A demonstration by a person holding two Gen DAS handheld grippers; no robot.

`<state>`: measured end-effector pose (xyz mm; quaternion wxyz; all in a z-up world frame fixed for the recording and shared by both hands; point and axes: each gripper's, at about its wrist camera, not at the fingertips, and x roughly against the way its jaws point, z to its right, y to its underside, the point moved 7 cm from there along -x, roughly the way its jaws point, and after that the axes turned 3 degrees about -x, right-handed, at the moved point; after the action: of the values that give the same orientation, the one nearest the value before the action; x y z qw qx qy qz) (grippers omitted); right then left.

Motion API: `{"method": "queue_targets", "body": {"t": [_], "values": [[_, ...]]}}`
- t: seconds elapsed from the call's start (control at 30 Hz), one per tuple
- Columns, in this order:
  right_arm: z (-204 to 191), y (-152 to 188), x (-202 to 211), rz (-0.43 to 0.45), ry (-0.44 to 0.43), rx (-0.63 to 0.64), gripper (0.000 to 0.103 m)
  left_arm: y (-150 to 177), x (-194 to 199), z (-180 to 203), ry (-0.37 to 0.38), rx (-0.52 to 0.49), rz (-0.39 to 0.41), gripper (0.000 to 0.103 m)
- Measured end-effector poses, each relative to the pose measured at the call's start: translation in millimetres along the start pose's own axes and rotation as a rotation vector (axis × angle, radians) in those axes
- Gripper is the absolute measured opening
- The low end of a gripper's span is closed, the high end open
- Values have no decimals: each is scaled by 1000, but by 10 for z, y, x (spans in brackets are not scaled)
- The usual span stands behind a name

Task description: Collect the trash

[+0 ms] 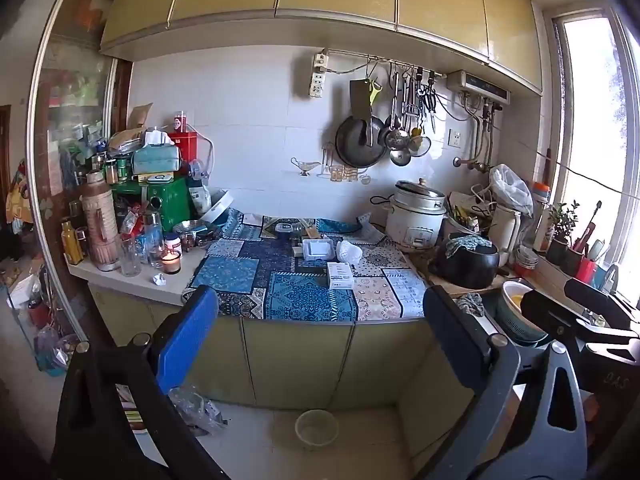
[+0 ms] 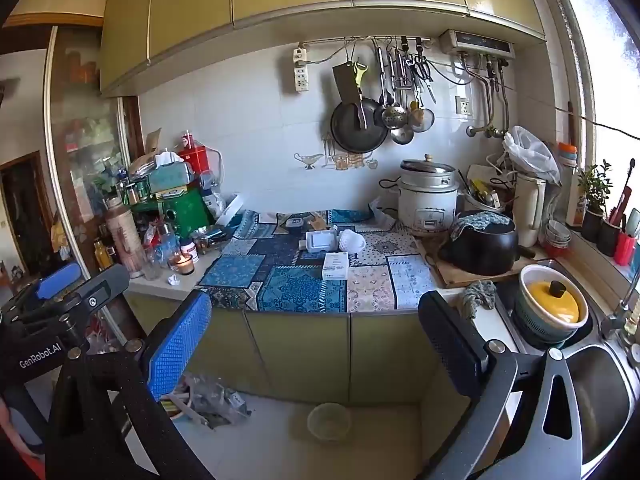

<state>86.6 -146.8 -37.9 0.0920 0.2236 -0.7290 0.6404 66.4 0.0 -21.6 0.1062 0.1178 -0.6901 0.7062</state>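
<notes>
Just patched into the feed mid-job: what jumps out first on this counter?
The blue patchwork cloth over the counter's middle, carrying a small white cardboard box and a white plastic tray. A lit candle in a glass burns left of it beside a crumpled white paper scrap. Both grippers hang open, empty.

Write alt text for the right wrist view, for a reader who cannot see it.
The right tool hangs open and empty in front of a cluttered kitchen counter, its blue and black fingers framing a patchwork cloth that holds a small white box. A crumpled paper ball lies beside a lit candle at the counter's left end; the left tool shows at the left edge.
</notes>
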Motion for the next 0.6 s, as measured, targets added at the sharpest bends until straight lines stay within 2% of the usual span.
{"method": "queue_targets", "body": {"t": [0.23,0.47,0.6], "values": [[0,-1,-1,-6,6,8,103,9,17,17,5,32,-4,103],[14,126,-13,-11,14,2,103,48,-37,-7,25,22,-35,103],[40,70,-66,-26,19,7,103,45,-58,2,31,18,-41,103]]}}
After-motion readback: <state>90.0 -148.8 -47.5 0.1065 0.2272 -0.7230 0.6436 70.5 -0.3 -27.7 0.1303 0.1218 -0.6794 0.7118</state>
